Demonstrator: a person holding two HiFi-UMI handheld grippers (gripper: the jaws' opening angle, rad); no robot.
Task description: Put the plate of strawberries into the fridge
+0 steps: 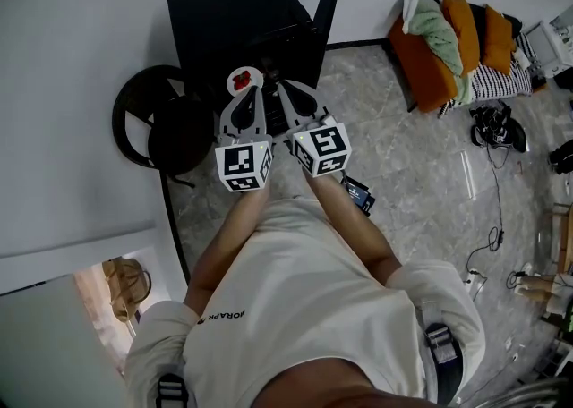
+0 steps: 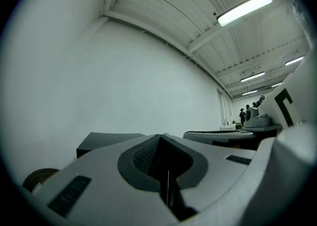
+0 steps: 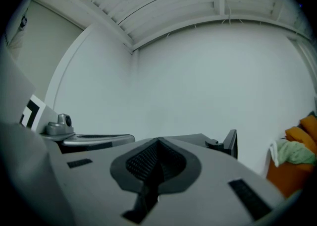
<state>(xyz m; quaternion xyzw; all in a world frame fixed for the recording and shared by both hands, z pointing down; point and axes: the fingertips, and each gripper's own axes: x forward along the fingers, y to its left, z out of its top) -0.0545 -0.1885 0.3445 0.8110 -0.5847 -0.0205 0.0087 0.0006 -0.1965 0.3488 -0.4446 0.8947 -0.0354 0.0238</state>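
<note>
A round black stool [image 1: 152, 124] sits at nine o'clock in the head view, against the white wall [image 1: 81, 30]. At twelve o'clock stands the black fridge [image 1: 237, 17], its door [image 1: 328, 4] swung open on the right side. The plate of strawberries [image 1: 243, 80] shows white against the fridge's dark front, right at the tip of the left gripper [image 1: 252, 91]. Whether the jaws touch its rim cannot be told. The right gripper [image 1: 280, 86] is just beside the plate, at its three o'clock. Grey marbled floor [image 1: 421, 182] spreads toward three o'clock, with an orange couch [image 1: 430, 57] and a green cloth [image 1: 439, 26] at two o'clock.

Only the left gripper view shows the ribbed ceiling, a strip light [image 2: 245, 8] and two far-off people [image 2: 244, 115]. Its jaws are pressed together, and the plate does not appear there. The right gripper view shows that gripper's jaws together too, with nothing between them and the couch at four o'clock.
</note>
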